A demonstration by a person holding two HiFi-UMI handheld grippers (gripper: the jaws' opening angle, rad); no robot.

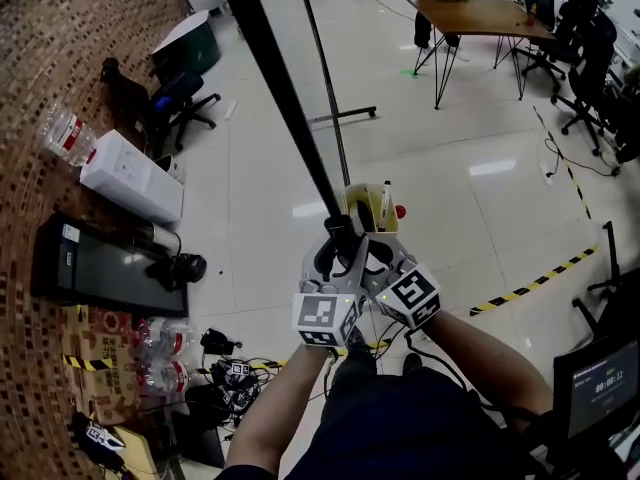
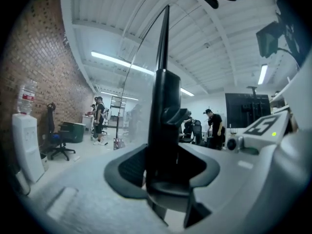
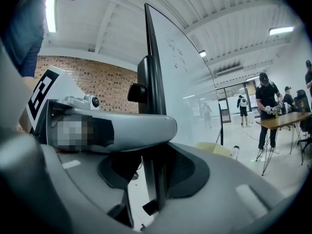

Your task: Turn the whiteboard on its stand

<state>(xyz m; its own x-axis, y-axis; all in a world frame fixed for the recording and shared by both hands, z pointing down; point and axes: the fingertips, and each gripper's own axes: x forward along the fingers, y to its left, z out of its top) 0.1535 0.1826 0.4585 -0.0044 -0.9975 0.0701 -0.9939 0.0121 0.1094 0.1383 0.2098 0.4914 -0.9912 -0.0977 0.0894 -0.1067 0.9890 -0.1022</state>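
Both grippers are clamped on the whiteboard (image 1: 281,90). The left gripper (image 2: 168,165) has its jaws nearly closed on the board's dark frame edge, which stands upright between its pads. The right gripper (image 3: 153,167), just beside it, grips the same edge with its jaws a little wider.

In the head view the whiteboard appears edge-on as a dark bar running from the top of the frame down to the grippers at the centre. A thin black stand pole (image 1: 324,78) runs alongside it. A yellowish marker holder (image 1: 365,211) sits just above the grippers.

Further out, a white water dispenser (image 1: 130,183) and an office chair (image 1: 182,103) stand at the left by the brick wall (image 1: 40,48). A table (image 1: 480,13) occupies the upper right. Yellow-black tape (image 1: 535,283) crosses the floor at the right.
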